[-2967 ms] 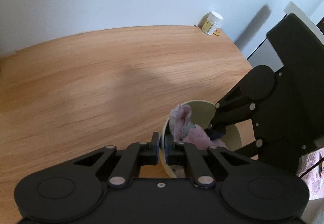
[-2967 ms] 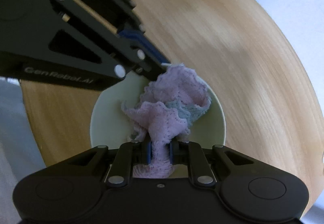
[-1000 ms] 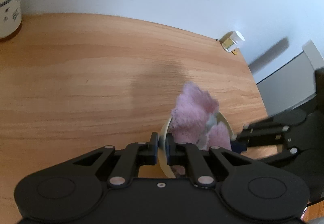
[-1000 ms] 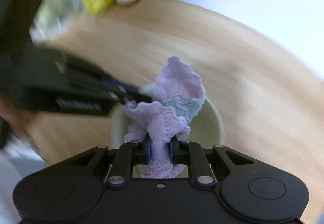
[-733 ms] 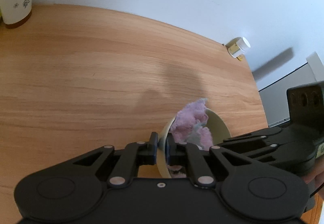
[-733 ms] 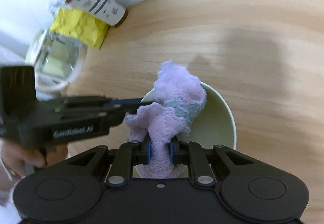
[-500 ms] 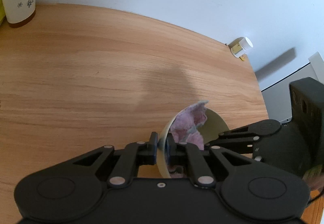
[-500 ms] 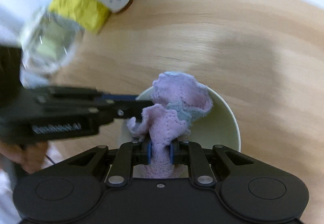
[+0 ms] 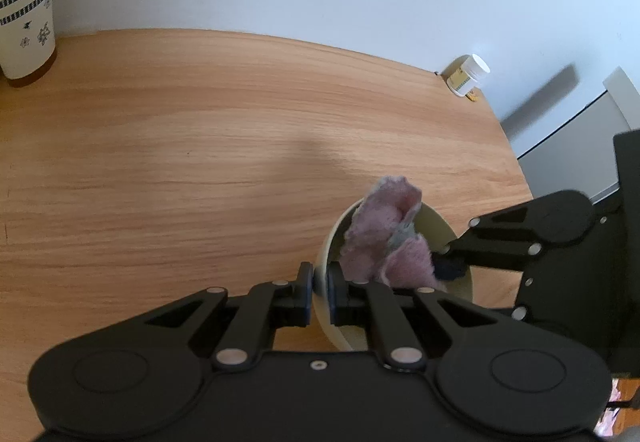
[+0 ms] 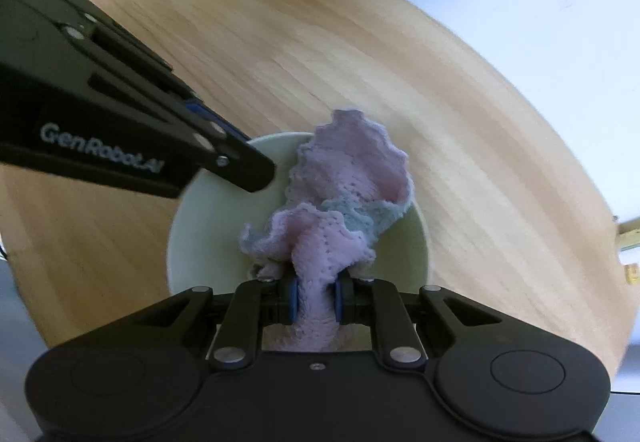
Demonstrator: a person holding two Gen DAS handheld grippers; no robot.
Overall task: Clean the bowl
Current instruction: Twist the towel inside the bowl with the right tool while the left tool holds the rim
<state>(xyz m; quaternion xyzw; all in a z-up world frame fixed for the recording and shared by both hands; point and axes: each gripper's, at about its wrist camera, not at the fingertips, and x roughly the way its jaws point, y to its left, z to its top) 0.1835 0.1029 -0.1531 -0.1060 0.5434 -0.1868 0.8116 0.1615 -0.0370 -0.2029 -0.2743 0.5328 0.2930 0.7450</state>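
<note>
the left gripper (image 9: 318, 288) pinched the bowl (image 10: 208, 226) rim near the table's (image 9: 180, 146) front edge; the right gripper (image 10: 316, 300) squeezed the cloth (image 10: 344, 198) inside it, wiping apparently midway.

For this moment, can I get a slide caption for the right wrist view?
Right tongs press a pink cloth into the bowl while left tongs clamp its rim.

Fluffy cloth (image 10: 344, 202), glossy bowl (image 10: 208, 218), wood-grain table (image 9: 200, 146)
</note>
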